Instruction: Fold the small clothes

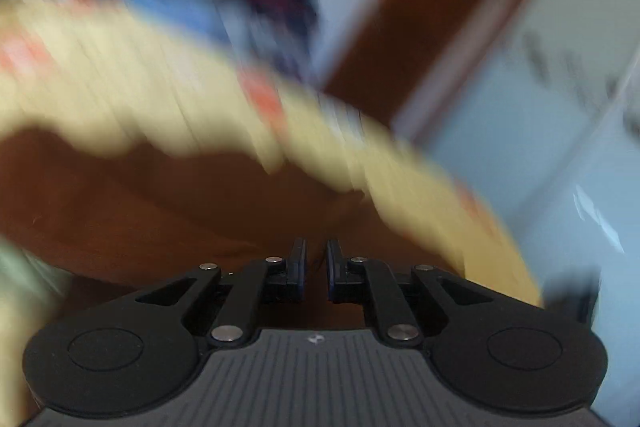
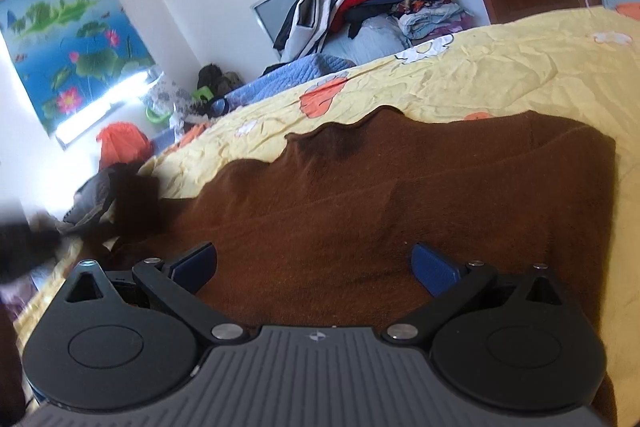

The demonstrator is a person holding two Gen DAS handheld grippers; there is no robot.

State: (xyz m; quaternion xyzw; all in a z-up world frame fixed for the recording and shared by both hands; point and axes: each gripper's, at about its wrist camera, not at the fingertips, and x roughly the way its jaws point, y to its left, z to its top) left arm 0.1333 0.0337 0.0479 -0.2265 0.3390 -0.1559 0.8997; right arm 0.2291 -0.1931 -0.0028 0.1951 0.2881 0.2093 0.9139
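Garment [image 2: 400,203] flat on bedspread [image 2: 500,75], long axis crosswise.

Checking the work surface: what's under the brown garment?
The brown garment lies on a yellow floral bedsheet, visible around its far edge. What is beneath its middle is covered.

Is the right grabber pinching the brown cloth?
Apart. In the right wrist view, the right gripper is wide open, its blue fingers spread with nothing between them, above the brown cloth.
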